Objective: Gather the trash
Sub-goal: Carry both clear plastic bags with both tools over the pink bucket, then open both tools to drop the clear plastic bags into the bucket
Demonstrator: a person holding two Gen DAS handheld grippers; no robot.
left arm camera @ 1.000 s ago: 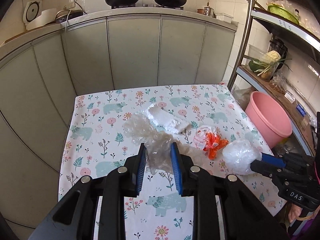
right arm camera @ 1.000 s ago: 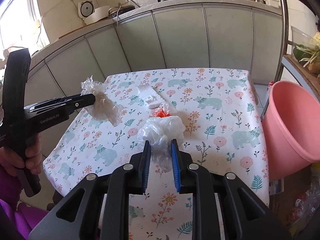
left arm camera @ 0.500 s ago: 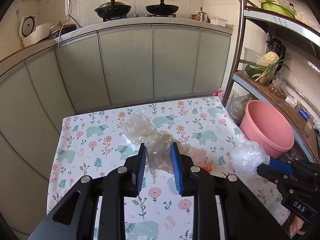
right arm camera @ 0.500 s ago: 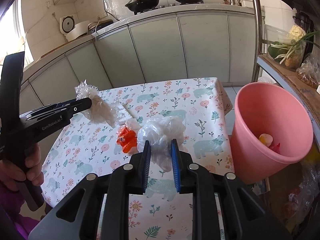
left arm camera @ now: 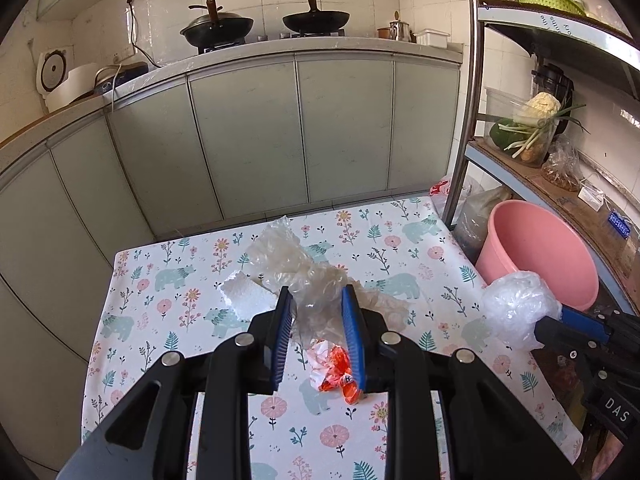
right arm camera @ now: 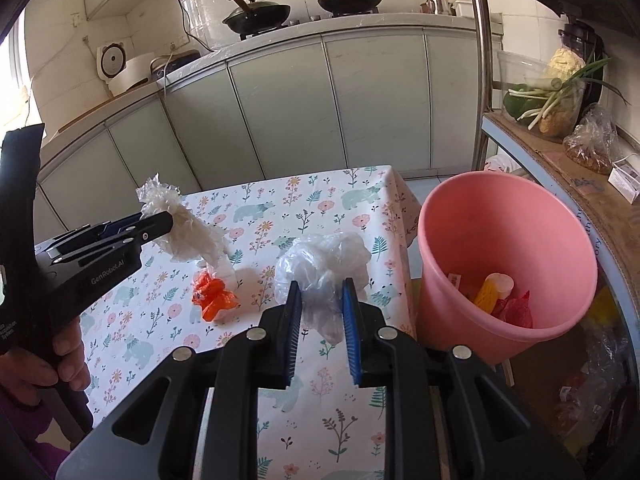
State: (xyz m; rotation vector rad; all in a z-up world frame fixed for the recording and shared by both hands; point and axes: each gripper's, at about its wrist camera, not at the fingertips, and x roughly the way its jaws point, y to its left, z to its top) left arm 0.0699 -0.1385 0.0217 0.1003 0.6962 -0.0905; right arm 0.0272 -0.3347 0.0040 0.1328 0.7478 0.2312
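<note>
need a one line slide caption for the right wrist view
Right gripper carries a crumpled clear plastic bag toward the pink bucket beside the table.

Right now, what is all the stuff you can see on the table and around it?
Clear plastic bag: 1, see-through, in left gripper.
White plastic bag: 1, in right gripper.
Orange wrapper: 1, on table.
White foam piece: 1, on table.
Tablecloth: 1, floral with bears.
Pink bucket: 1, beside table, trash inside.
Woks: 2, black, on stove.
Rice cooker: 1, white, on counter.
Left gripper: black, blue pads.
Right gripper: same.
Hand: 1, on the left gripper's handle.
</note>
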